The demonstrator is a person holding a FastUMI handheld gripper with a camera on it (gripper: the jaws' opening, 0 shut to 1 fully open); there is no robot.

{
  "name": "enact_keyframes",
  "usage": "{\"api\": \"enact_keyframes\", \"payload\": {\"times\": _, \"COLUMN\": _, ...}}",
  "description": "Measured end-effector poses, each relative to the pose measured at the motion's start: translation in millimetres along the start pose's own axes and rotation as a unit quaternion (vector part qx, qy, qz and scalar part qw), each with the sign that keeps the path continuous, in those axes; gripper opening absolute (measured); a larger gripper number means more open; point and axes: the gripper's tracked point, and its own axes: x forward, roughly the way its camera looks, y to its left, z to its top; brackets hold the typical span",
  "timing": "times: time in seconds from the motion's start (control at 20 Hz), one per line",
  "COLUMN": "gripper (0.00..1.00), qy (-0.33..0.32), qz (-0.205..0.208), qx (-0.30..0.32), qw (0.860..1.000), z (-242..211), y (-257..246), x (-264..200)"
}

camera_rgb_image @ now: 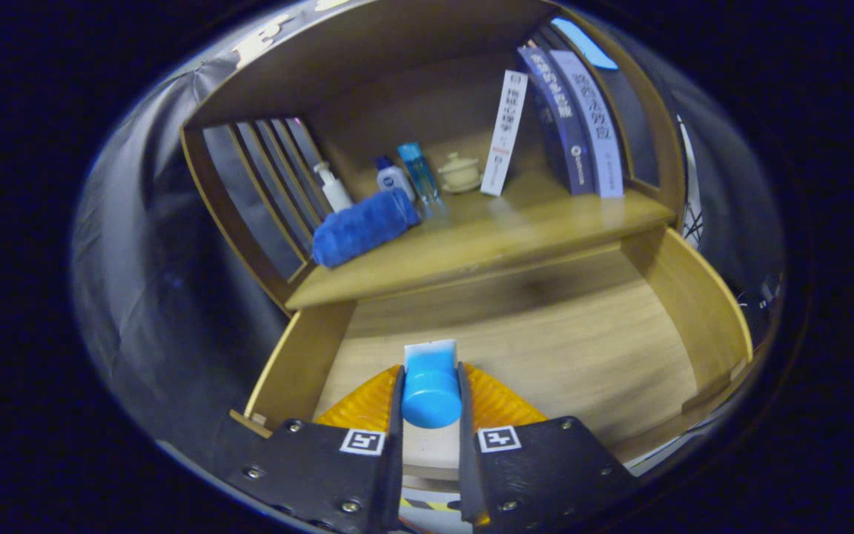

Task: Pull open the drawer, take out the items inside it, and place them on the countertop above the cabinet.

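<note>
My gripper (431, 389) is shut on a small tube with a blue cap (431, 386), cap end toward the camera, white body pointing ahead. I hold it over the pulled-out wooden drawer (545, 348), whose bare floor spreads ahead and to the right of the fingers. Beyond the drawer lies the wooden countertop (486, 245) of the cabinet. On it rest a rolled blue towel (364, 226), a white pump bottle (333, 187), a white bottle with a blue cap (393, 178), a clear blue bottle (419, 174) and a small cream lidded pot (459, 173).
Several books (583, 126) stand upright at the right of the countertop, one white book (503, 133) leaning apart from them. A slatted wooden side panel (264, 185) closes the left of the shelf. The drawer's side walls (701, 297) rise on both sides.
</note>
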Motion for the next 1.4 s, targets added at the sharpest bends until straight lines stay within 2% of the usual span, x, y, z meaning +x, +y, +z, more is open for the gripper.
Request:
{"api": "enact_keyframes", "payload": {"times": 0.4, "gripper": 0.31, "qy": -0.147, "qz": 0.003, "qx": -0.024, "qw": 0.989, "z": 73.5, "y": 20.6, "x": -47.6}}
{"api": "enact_keyframes", "payload": {"times": 0.75, "gripper": 0.31, "qy": -0.255, "qz": -0.002, "qx": -0.052, "qw": 0.966, "z": 144.8, "y": 50.0, "x": -60.9}}
{"api": "enact_keyframes", "payload": {"times": 0.9, "gripper": 0.31, "qy": -0.257, "qz": -0.018, "qx": -0.046, "qw": 0.965, "z": 164.6, "y": 48.5, "x": -37.4}}
{"api": "enact_keyframes", "payload": {"times": 1.1, "gripper": 0.31, "qy": -0.251, "qz": -0.064, "qx": -0.048, "qw": 0.965, "z": 178.3, "y": 29.5, "x": 11.8}}
{"api": "enact_keyframes", "payload": {"times": 1.4, "gripper": 0.31, "qy": -0.195, "qz": -0.120, "qx": -0.034, "qw": 0.973, "z": 151.8, "y": -2.8, "x": 91.7}}
